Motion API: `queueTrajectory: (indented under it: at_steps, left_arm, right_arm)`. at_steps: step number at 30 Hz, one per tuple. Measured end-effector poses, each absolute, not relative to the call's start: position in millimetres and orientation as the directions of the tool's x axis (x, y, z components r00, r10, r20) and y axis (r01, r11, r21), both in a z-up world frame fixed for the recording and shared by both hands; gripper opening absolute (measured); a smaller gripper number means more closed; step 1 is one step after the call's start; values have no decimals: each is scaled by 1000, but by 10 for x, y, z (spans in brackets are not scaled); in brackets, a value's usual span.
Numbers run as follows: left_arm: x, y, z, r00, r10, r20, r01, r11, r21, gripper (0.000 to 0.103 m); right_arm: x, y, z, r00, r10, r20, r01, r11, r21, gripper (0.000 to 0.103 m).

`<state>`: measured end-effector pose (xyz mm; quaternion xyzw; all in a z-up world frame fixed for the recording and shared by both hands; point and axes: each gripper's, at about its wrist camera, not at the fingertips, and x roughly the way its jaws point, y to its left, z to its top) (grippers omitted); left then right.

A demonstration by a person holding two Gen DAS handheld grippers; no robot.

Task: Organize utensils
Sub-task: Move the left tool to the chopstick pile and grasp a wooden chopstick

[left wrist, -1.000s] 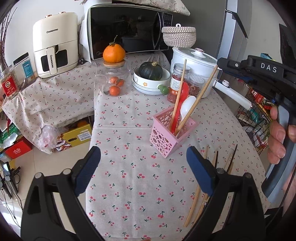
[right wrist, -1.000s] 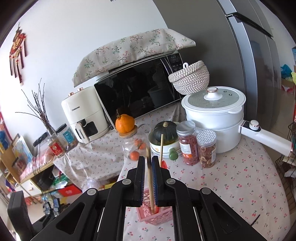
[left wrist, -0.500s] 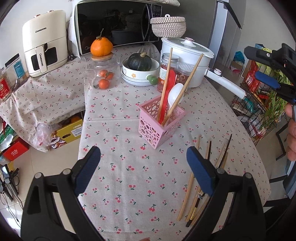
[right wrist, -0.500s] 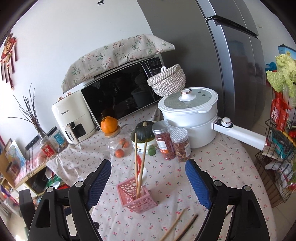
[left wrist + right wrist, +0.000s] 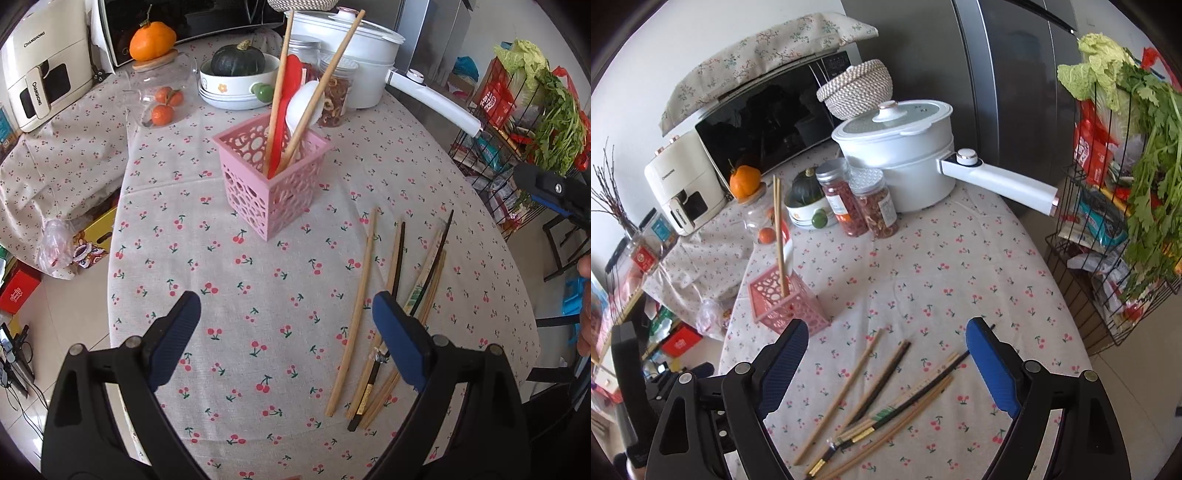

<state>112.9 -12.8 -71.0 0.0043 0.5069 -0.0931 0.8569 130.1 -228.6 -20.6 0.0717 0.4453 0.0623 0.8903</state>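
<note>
The right gripper (image 5: 886, 363) hangs wide open and empty over the loose chopsticks (image 5: 886, 395) lying on the cherry-print cloth (image 5: 960, 258). The left gripper (image 5: 286, 338) is just as wide open, holding nothing, with the same chopsticks (image 5: 388, 306) at its right finger. Farther off, the pink basket (image 5: 271, 177) holds two chopsticks, a red spoon and a white one. Far left, the air fryer (image 5: 40, 62) reads "CHANGHONG".

Left gripper (image 5: 286, 332): jaws wide apart, nothing between the 2 pads, lower centre of frame. Right gripper (image 5: 886, 363): jaws wide apart, nothing held, lower centre of frame.
</note>
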Motion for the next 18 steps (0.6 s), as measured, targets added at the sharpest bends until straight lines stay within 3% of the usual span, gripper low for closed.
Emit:
queueTrajectory:
  at_steps: [4,10,12,17,18]
  left_arm:
    - [1183,-243,-879,412,-180,-893,181,977,-114,94]
    - [1301,-378,-1034,360,-241,-901,159,968,-195,93]
    - [1358,-436,-1064,355,-259,-898,162,963,-214,86]
    - [1549,-641,-1193,322,-283,-904,177,956,-236,46]
    - [1583,-688,-1221,312,-290,-905,181,953,-243,41]
  right_arm:
    - [1331,-2366,-576,474,128,-871,-31,991,129,89]
    - [1361,-2578,-833,405,74,-912,-6,997,78,89]
    - [1385,-2662,-883,391,77,-917,11,996,89,89]
    - [1468,-2777,-978,356,83,-931,44,993,105,89]
    - [1474,-2789,-982,353,82,-932,46,993,105,88]
